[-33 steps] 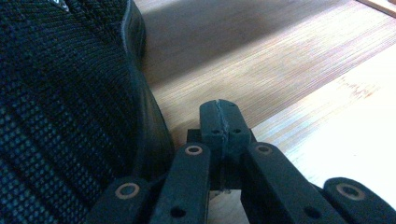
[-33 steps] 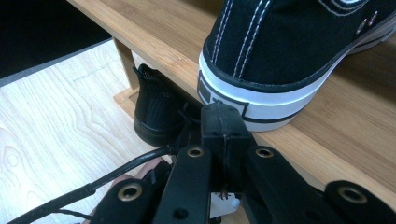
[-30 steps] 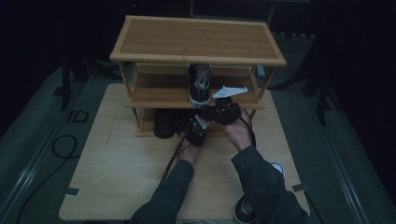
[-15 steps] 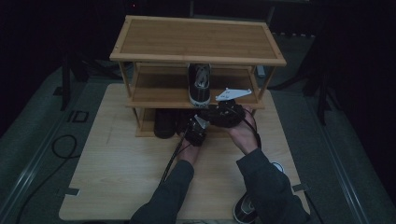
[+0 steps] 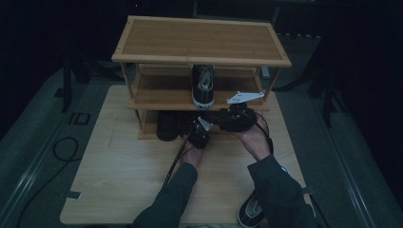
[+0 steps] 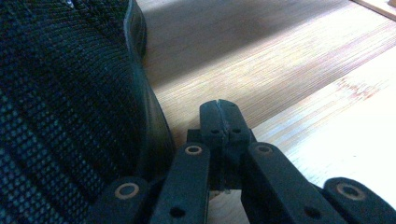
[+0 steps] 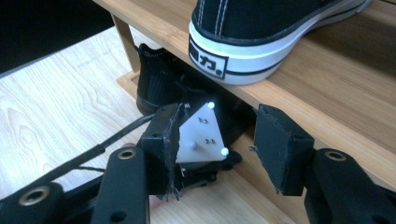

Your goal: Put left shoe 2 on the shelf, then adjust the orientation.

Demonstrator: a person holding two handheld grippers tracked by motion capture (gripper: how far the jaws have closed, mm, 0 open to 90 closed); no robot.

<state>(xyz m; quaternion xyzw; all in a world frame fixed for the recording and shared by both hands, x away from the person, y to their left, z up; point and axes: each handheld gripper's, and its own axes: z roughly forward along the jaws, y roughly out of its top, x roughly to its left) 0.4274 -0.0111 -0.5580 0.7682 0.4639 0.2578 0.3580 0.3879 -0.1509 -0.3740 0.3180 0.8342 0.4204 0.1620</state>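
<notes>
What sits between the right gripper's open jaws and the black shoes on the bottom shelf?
In the right gripper view, the left gripper, grey plate up, lies between the right gripper and the black shoes.

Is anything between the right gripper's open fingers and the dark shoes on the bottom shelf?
Yes. In the right gripper view the left gripper, with its grey plate, sits directly ahead of the right gripper, in front of the dark shoe on the bottom shelf. The middle shelf's edge overhangs just above. The right gripper's fingers have just been opening, with nothing gripped.

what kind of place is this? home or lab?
Likely a lab recording setup, not a home: a wooden shoe rack with a sneaker stands on a plywood board, dark surroundings, cables on grey floor.
</notes>
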